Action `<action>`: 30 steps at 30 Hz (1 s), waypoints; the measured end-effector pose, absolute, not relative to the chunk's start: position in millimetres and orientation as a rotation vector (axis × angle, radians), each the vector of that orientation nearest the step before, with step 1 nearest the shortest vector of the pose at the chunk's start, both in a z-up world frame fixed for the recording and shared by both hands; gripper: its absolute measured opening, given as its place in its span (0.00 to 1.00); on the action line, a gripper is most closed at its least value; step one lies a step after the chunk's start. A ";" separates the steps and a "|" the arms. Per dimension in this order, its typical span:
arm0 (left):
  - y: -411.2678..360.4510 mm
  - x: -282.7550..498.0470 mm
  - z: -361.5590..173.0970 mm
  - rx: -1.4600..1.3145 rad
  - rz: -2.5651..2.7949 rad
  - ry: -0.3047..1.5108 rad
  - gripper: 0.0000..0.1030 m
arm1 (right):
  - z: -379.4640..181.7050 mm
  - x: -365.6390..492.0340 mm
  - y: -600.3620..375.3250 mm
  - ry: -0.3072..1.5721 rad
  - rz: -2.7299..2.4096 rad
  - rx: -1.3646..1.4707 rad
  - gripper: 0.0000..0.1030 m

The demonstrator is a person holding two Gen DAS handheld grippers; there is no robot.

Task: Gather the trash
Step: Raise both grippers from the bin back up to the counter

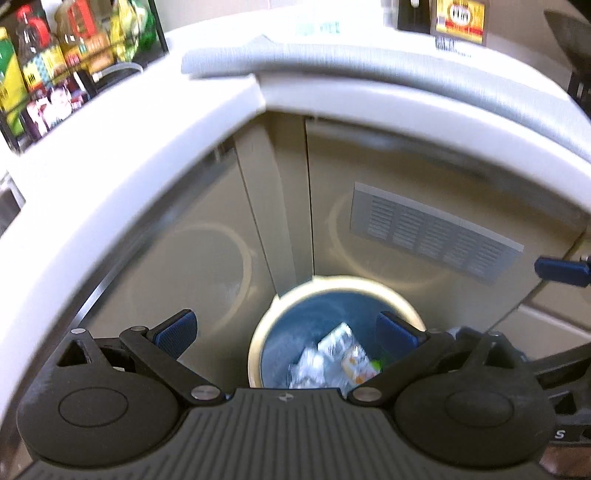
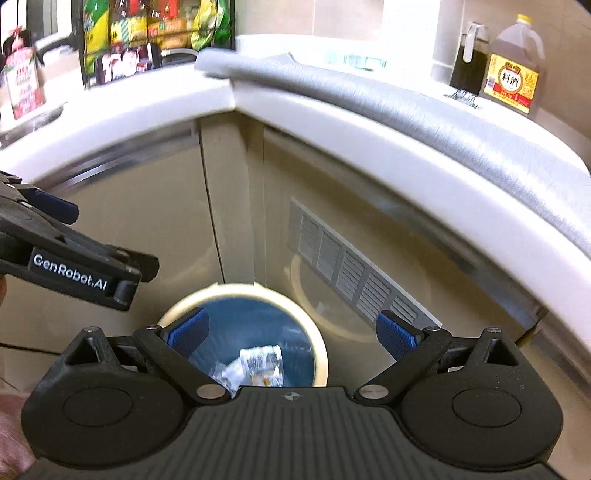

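A round bin with a cream rim (image 1: 266, 325) (image 2: 317, 343) and a blue liner stands on the floor in the corner under the counter. Crumpled wrappers (image 1: 340, 354) (image 2: 258, 363) lie inside it. My left gripper (image 1: 286, 330) hangs above the bin, open, with nothing between its blue pads. My right gripper (image 2: 291, 330) also hovers over the bin, open and empty. In the right wrist view the left gripper's body (image 2: 74, 266) shows at the left edge. A blue fingertip of the right gripper (image 1: 561, 271) shows at the right edge of the left wrist view.
A white L-shaped counter edge (image 1: 147, 147) (image 2: 369, 122) curves overhead, with beige cabinet doors and a grey vent grille (image 1: 432, 232) (image 2: 354, 273) below. A wire rack of packets (image 1: 55, 62) (image 2: 147, 29), a grey mat (image 2: 369, 85) and a cooking-wine jug (image 2: 513, 66) sit on the counter.
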State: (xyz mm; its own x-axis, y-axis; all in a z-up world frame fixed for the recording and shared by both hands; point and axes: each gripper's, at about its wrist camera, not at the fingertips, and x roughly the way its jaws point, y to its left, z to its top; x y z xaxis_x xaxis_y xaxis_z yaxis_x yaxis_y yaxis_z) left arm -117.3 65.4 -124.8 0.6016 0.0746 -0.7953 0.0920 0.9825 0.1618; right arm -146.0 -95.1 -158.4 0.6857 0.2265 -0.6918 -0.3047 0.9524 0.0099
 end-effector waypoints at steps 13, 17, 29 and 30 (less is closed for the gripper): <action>75.0 -83.6 -42.5 0.212 0.024 0.673 1.00 | -57.9 -107.3 -127.5 0.532 0.337 0.023 1.00; 84.1 -65.0 -25.0 0.175 0.038 0.650 1.00 | -31.2 -62.4 -141.9 0.481 0.272 0.076 1.00; 106.6 -15.6 -11.9 0.066 0.027 0.661 1.00 | -23.1 146.0 -161.7 0.543 -0.038 0.242 1.00; 105.9 -8.6 -11.6 0.067 0.024 0.663 1.00 | -27.2 165.9 -159.6 0.561 -0.050 0.241 1.00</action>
